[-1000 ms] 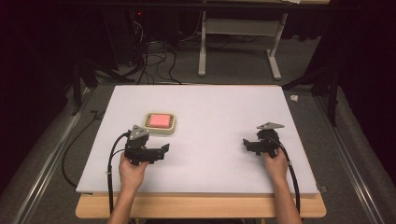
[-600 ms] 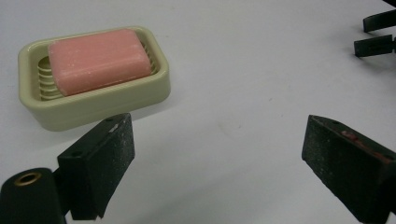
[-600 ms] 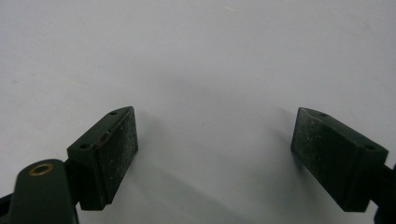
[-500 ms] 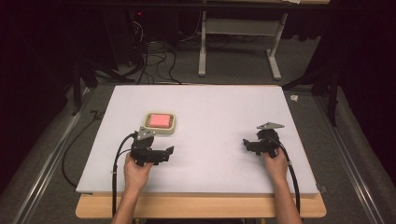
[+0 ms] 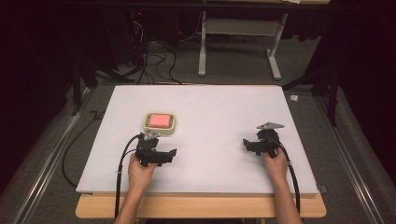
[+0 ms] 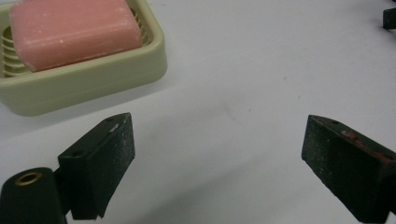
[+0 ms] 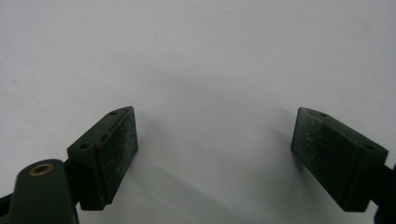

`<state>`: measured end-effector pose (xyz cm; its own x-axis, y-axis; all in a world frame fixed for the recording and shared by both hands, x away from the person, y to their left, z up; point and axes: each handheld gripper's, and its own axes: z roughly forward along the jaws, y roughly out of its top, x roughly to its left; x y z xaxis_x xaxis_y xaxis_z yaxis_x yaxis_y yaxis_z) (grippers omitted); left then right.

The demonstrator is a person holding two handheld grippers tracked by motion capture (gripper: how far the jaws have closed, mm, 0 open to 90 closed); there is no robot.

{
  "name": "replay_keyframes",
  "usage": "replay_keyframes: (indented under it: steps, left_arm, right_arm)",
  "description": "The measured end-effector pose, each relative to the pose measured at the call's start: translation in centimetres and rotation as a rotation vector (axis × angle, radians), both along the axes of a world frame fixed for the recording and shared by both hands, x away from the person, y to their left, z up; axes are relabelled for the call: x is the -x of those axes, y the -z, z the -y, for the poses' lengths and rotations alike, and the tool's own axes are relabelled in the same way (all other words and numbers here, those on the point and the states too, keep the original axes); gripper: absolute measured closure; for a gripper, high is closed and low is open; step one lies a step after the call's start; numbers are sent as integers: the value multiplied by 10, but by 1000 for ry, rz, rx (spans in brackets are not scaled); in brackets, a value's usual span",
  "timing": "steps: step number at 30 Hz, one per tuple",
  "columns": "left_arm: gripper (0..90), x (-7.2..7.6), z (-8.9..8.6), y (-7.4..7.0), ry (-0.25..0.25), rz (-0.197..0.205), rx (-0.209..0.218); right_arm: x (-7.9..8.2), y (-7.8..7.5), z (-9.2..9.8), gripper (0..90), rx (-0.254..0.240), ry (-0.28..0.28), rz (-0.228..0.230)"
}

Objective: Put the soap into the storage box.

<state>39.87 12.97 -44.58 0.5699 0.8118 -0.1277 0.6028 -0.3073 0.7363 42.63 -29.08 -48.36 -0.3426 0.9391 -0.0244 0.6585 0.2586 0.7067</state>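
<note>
A pink bar of soap (image 5: 160, 121) lies in a pale green soap dish (image 5: 160, 130) on the left half of the white table. My left gripper (image 5: 172, 153) rests just in front of the dish and points right. It is open with nothing between its jaws. In the left gripper view the soap (image 6: 74, 30) and dish (image 6: 93, 84) sit at the upper left, beyond the open gripper (image 6: 215, 135). My right gripper (image 5: 246, 143) lies on the right half and points left. It is also open, over bare table (image 7: 215, 126).
The white tabletop (image 5: 210, 107) lies on a wooden board (image 5: 201, 207) that shows along the near edge. Behind the table, cables (image 5: 154, 60) trail on the floor beside a grey desk frame (image 5: 238, 28). A tip of the other gripper (image 6: 390, 18) shows in the left gripper view.
My left gripper has slid a little to the right and nearer to the person, away from the soap dish. The right gripper and the dish have stayed put.
</note>
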Motion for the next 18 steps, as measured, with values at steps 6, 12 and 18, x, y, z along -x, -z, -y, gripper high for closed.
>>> replay_keyframes:
  steps: [6, 12, 18]
  left_arm:
    - [103, -4, 6, 7, 7, -9, -30]
    - [103, -8, 10, 13, 9, -13, -54]
    - [104, -11, 11, 18, 6, -16, -63]
  right_arm:
    - [0, 0, 0, 154, 0, 0, 0]
    - [0, 0, 0, 154, 0, 0, 0]
    - [0, 0, 0, 154, 0, 0, 0]
